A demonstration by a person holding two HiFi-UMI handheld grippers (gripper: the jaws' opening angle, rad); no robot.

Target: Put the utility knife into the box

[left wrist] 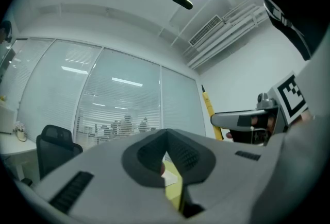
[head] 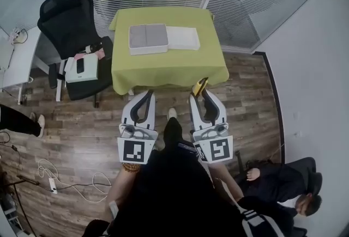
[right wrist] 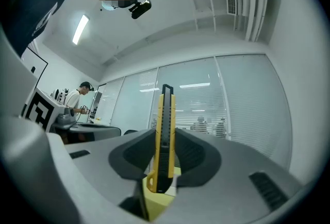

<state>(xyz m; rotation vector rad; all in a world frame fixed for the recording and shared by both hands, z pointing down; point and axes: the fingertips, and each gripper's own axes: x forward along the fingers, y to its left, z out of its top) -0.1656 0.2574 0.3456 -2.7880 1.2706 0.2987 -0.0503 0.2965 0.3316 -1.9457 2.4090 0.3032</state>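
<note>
Head view, with both gripper views. The right gripper point(head: 200, 95) pinches the knife point(head: 199, 86), a slim yellow plastic bar with a black slider strip down its middle. In the right gripper view the knife point(right wrist: 165, 115) stands upright between the ribbed dark pads point(right wrist: 193, 153), its looped yellow end lowest and its narrow black tip highest. The pads press its two flat sides, and the right gripper point(right wrist: 165, 138) is otherwise pale grey and smooth-shelled. The left gripper point(head: 148, 92) carries nothing. In its own view the left gripper point(left wrist: 166, 134) has its curved jaws pressed together at the tips, leaving only a small hollow ringed by dark textured lining. The knife point(left wrist: 209, 109) also shows there at the right, as a thin yellow stick. Both grippers are held in the air over the floor point(head: 82, 132) of brown wood-grain planks, well short of the table point(head: 163, 75). The table is square and draped in a matt yellow-green cloth point(head: 207, 61). On it lies the box point(head: 148, 49), a shallow white rectangle with a flat grey top face. A white slab point(head: 183, 37) of similar outline lies just beside it. A black mesh-backed chair point(head: 68, 18) stands to the table's left.
</note>
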